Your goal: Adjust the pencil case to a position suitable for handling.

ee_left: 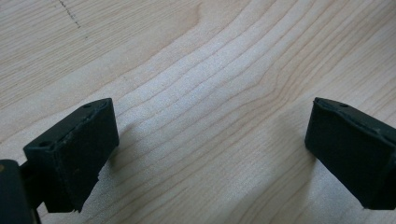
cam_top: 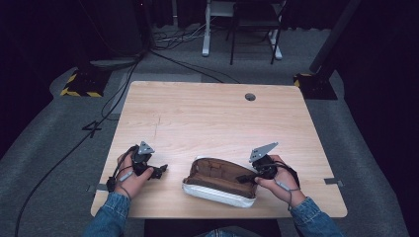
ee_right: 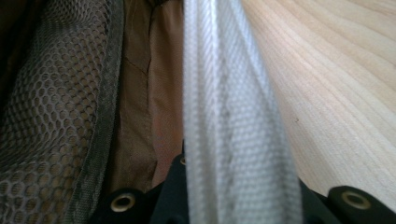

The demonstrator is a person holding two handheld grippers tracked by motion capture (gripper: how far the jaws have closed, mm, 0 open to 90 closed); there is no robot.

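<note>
open pouch (cam_top: 220, 181) near table's (cam_top: 212, 113) front edge, right gripper (cam_top: 251, 178) clamped on pouch's white rim — left gripper (cam_top: 160, 171) beside pouch, jaws wide, empty

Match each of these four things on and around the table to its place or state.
Things:
1 left gripper
2 right gripper
3 pouch
4 round hole

States:
A lies unzipped, brown lining showing
B far side of the tabletop
C fingers wide apart over bare wood
D shut on the pouch's white edge

Pairs: 1-C, 2-D, 3-A, 4-B
</note>
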